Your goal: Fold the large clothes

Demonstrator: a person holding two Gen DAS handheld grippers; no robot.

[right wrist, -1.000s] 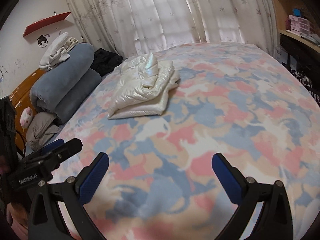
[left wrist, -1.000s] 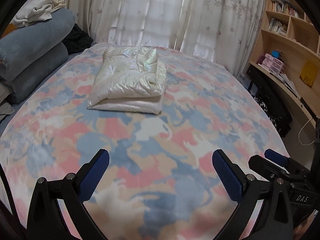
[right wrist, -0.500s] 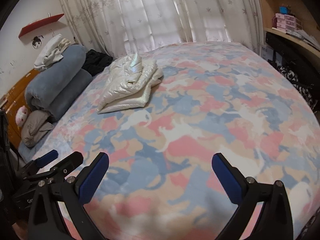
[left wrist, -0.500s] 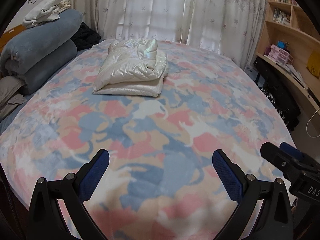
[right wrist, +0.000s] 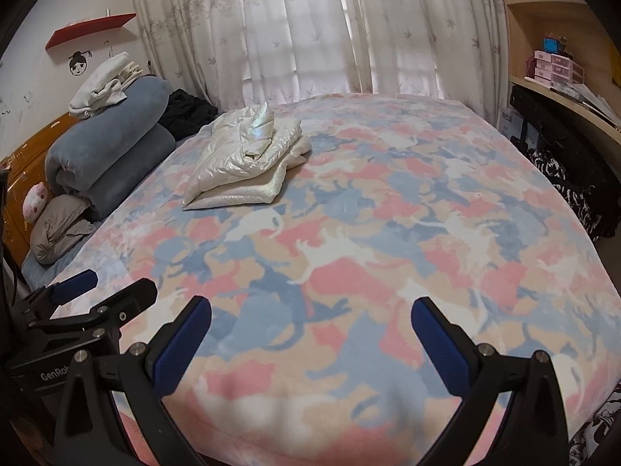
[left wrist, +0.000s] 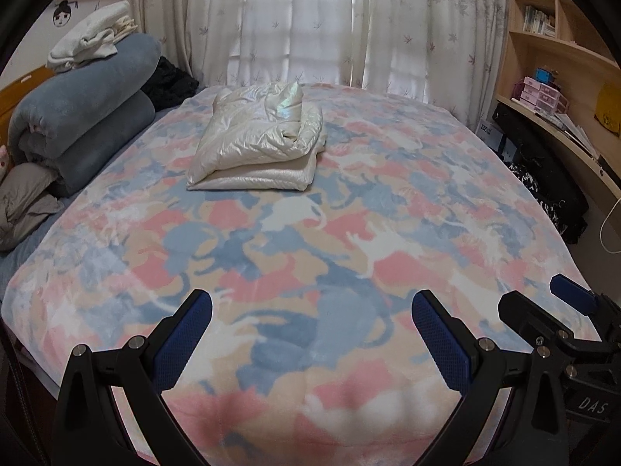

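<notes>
A shiny white padded jacket (left wrist: 258,141) lies folded in a thick bundle on the far half of the bed (left wrist: 446,194); one corner sticks up. It also shows in the right wrist view (right wrist: 244,159). My left gripper (left wrist: 310,334) is open and empty over the bed's near edge, far from the jacket. My right gripper (right wrist: 310,334) is open and empty too, also at the near edge. Each gripper shows in the other's view: the right one (left wrist: 559,310) at lower right, the left one (right wrist: 97,299) at lower left.
The bed has a pink, blue and white cat-print blanket (right wrist: 388,252). Rolled blue bedding (left wrist: 81,120) with white clothes (left wrist: 93,37) on top lies at the left, a black garment (left wrist: 169,83) behind it. A wooden shelf unit (left wrist: 555,77) stands at the right. Curtains (left wrist: 310,19) hang behind.
Both grippers have pulled back from the folded jacket toward the bed's near edge. The jacket has stayed in place. Both grippers have stayed open.
</notes>
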